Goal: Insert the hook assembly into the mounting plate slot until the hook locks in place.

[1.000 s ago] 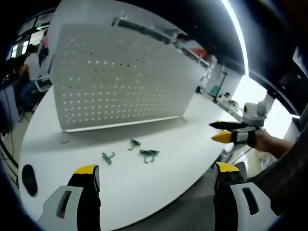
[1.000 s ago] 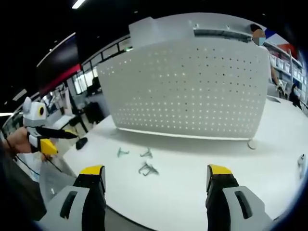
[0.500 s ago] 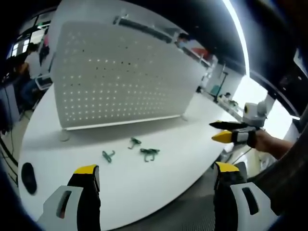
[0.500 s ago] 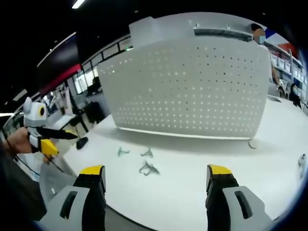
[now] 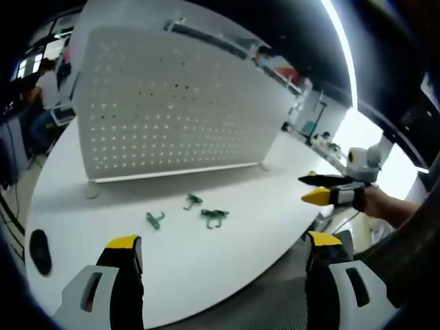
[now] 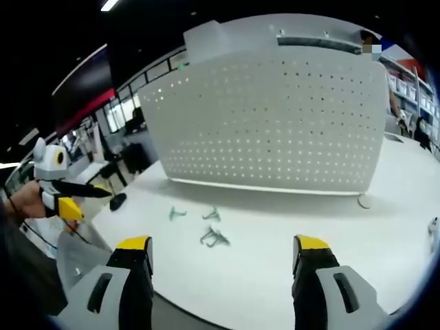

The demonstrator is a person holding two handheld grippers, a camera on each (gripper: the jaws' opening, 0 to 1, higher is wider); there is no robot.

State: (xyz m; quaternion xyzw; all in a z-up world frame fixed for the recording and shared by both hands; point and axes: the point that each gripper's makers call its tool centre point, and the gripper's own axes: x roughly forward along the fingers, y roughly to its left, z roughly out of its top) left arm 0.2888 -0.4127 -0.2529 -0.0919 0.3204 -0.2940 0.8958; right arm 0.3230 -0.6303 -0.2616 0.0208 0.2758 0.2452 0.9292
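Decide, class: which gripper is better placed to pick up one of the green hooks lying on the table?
Neither clearly. Both the left gripper and right gripper are open, empty, off the table's near edge, with the green hooks ahead. Marginally the right: the hooks sit nearer its jaws.

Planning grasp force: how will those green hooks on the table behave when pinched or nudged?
The green hooks look thin and small, so probably light and apt to slide on the smooth white table. Their bent, prong-like shape suggests stiff parts that may twist between jaws. Material is too small to tell.
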